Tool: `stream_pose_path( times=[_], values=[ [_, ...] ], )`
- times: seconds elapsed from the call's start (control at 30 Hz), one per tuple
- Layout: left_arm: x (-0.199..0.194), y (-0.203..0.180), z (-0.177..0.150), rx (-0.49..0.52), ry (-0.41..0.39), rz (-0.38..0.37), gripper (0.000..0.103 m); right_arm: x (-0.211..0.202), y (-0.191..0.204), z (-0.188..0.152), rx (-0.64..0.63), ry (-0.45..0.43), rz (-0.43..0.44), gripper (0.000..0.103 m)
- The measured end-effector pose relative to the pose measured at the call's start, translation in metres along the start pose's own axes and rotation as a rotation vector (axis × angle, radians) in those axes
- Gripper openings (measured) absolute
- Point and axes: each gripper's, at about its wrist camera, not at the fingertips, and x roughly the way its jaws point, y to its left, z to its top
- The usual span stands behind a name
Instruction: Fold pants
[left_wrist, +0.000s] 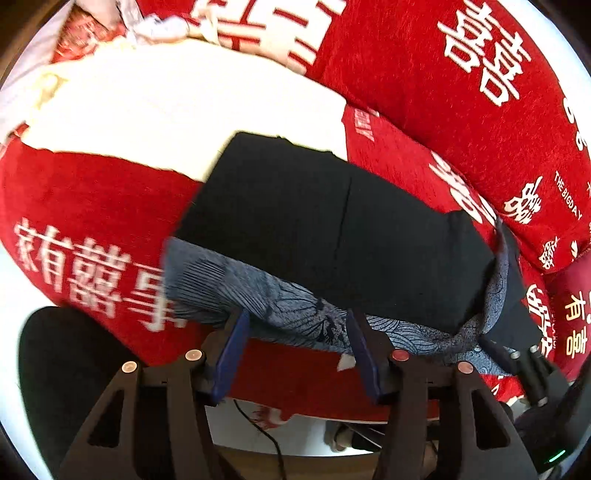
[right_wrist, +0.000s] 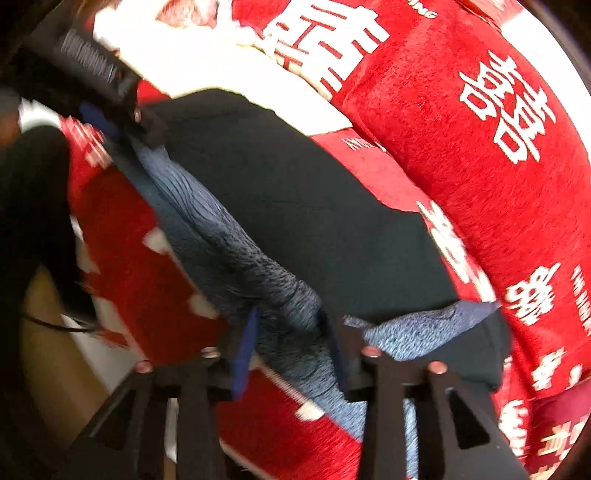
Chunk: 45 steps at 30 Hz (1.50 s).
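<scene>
On plush red blanket (left_wrist: 92, 192), smooth black pants (left_wrist: 332, 229)

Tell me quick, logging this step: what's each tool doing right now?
Left tool: open, jaws spread at the pants hem, gripping nothing.
Right tool: open, patterned fabric between its jaws.

The pants (left_wrist: 332, 221) are matt black cloth with a patterned blue-grey lining (left_wrist: 280, 302), seemingly woven, on a fuzzy red blanket (left_wrist: 424, 66).
</scene>
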Motion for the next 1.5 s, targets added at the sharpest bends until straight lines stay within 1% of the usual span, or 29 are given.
stream_pose_path(
  times=[0.03, 0.07, 0.13, 0.17, 0.27, 0.3, 0.33, 0.4, 0.43, 0.47, 0.5, 0.53, 0.6, 0.67, 0.7, 0.8, 0.87, 0.9, 1.0, 1.07, 1.1, 1.13, 1.17, 1.23, 1.27, 1.33, 1.37, 1.4, 1.5],
  values=[
    [-0.006, 0.003, 0.001, -0.001, -0.013, -0.001, 0.056, -0.009, -0.010, 0.005, 0.052, -0.025, 0.039, 0.045],
    [-0.012, 0.005, 0.003, -0.007, -0.028, -0.002, 0.056, -0.015, -0.021, 0.010, 0.099, -0.049, 0.059, 0.050],
    [-0.020, 0.007, 0.010, -0.011, -0.050, -0.029, 0.056, -0.020, -0.043, 0.024, 0.198, -0.088, 0.079, 0.066],
    [-0.022, 0.006, 0.014, -0.008, -0.062, -0.035, 0.056, -0.017, -0.052, 0.032, 0.231, -0.093, 0.079, 0.069],
    [-0.022, -0.002, 0.031, 0.002, -0.087, -0.027, 0.056, 0.005, -0.063, 0.052, 0.266, -0.072, 0.056, 0.070],
    [-0.020, -0.006, 0.035, 0.008, -0.086, -0.024, 0.056, 0.015, -0.062, 0.054, 0.268, -0.046, 0.045, 0.070],
    [-0.015, -0.012, 0.039, 0.023, -0.081, -0.013, 0.056, 0.027, -0.058, 0.052, 0.271, 0.005, 0.026, 0.070],
    [-0.002, -0.025, 0.042, 0.063, -0.060, -0.001, 0.056, 0.047, -0.051, 0.044, 0.287, 0.089, 0.026, 0.070],
    [0.009, -0.035, 0.042, 0.097, -0.031, 0.011, 0.056, 0.055, -0.045, 0.032, 0.303, 0.128, 0.037, 0.070],
    [0.018, -0.042, 0.040, 0.122, -0.009, 0.019, 0.056, 0.059, -0.043, 0.022, 0.320, 0.144, 0.041, 0.070],
    [0.026, -0.047, 0.038, 0.142, 0.008, 0.025, 0.056, 0.055, -0.043, 0.009, 0.359, 0.115, 0.051, 0.070],
    [0.040, -0.052, 0.033, 0.166, 0.044, 0.047, 0.056, 0.050, -0.046, 0.002, 0.382, 0.098, 0.065, 0.070],
    [0.061, -0.055, 0.021, 0.184, 0.109, 0.106, 0.057, 0.044, -0.046, -0.011, 0.382, 0.104, 0.076, 0.071],
    [0.058, -0.054, 0.012, 0.179, 0.061, 0.094, 0.062, 0.039, -0.045, -0.015, 0.340, 0.122, 0.052, 0.071],
    [0.057, -0.055, 0.008, 0.191, 0.065, 0.091, 0.067, 0.036, -0.048, -0.014, 0.337, 0.126, 0.054, 0.071],
    [0.050, -0.057, 0.005, 0.212, 0.070, 0.106, 0.068, 0.020, -0.071, -0.002, 0.430, 0.072, 0.089, 0.072],
    [0.047, -0.058, 0.010, 0.207, 0.069, 0.111, 0.068, 0.021, -0.087, 0.012, 0.477, 0.048, 0.097, 0.076],
    [0.045, -0.059, 0.014, 0.198, 0.061, 0.112, 0.068, 0.024, -0.095, 0.020, 0.496, 0.043, 0.090, 0.078],
    [0.046, -0.069, 0.030, 0.187, 0.041, 0.115, 0.068, 0.047, -0.113, 0.041, 0.539, 0.066, 0.086, 0.078],
    [0.054, -0.081, 0.034, 0.229, 0.041, 0.150, 0.068, 0.071, -0.121, 0.048, 0.595, 0.123, 0.130, 0.078],
    [0.063, -0.087, 0.034, 0.265, 0.055, 0.177, 0.068, 0.080, -0.123, 0.049, 0.618, 0.144, 0.157, 0.078],
    [0.068, -0.089, 0.034, 0.281, 0.061, 0.200, 0.072, 0.089, -0.123, 0.049, 0.626, 0.159, 0.189, 0.078],
    [0.070, -0.089, 0.033, 0.284, 0.047, 0.235, 0.079, 0.096, -0.124, 0.048, 0.615, 0.170, 0.195, 0.078],
    [0.071, -0.086, 0.032, 0.277, 0.043, 0.213, 0.080, 0.103, -0.132, 0.038, 0.597, 0.181, 0.077, 0.078],
    [0.071, -0.083, 0.032, 0.276, 0.046, 0.203, 0.080, 0.105, -0.141, 0.032, 0.619, 0.183, 0.031, 0.079],
    [0.070, -0.082, 0.030, 0.283, 0.048, 0.190, 0.081, 0.101, -0.162, 0.019, 0.725, 0.186, 0.012, 0.079],
    [0.070, -0.082, 0.029, 0.283, 0.046, 0.189, 0.081, 0.097, -0.166, 0.019, 0.742, 0.191, -0.006, 0.079],
    [0.070, -0.082, 0.029, 0.277, 0.044, 0.192, 0.082, 0.093, -0.168, 0.022, 0.732, 0.184, -0.016, 0.079],
    [0.068, -0.083, 0.024, 0.265, 0.039, 0.215, 0.085, 0.088, -0.157, 0.041, 0.642, 0.146, -0.066, 0.080]
  ],
)
